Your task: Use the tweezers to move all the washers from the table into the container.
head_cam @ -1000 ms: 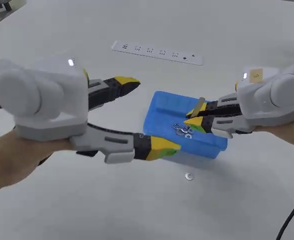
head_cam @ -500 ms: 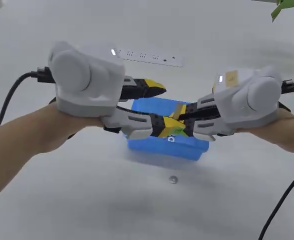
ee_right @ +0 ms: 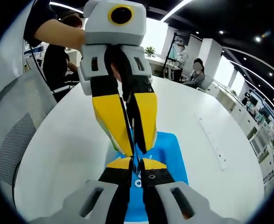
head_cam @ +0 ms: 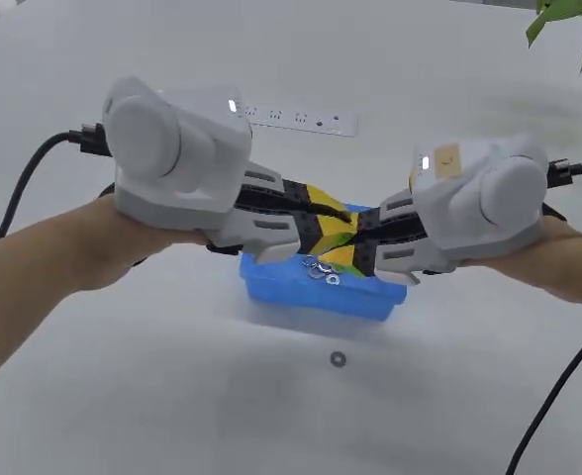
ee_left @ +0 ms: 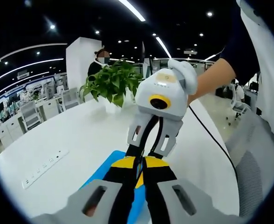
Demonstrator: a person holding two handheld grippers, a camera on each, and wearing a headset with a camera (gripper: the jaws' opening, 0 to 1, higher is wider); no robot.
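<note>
Lone washer (head_cam: 339,359) flat on tabletop (head_cam: 172,396), just in front of blue container (head_cam: 311,297). Cluster of washers (head_cam: 321,269) inside container, near its front wall. Above container, left hand-held gripper (head_cam: 329,220) and right hand-held gripper (head_cam: 348,247) tip to tip. Both clamped narrow on thin dark tweezers (ee_right: 129,135) running between them. Beyond container, white power strip (head_cam: 296,118).

Counts on the tabletop (head_cam: 152,406)
Two: left hand-held gripper (head_cam: 323,220), right hand-held gripper (head_cam: 348,249). One blue container (head_cam: 296,293), one loose washer (head_cam: 339,359), one power strip (head_cam: 296,119); washers inside uncountable.
</note>
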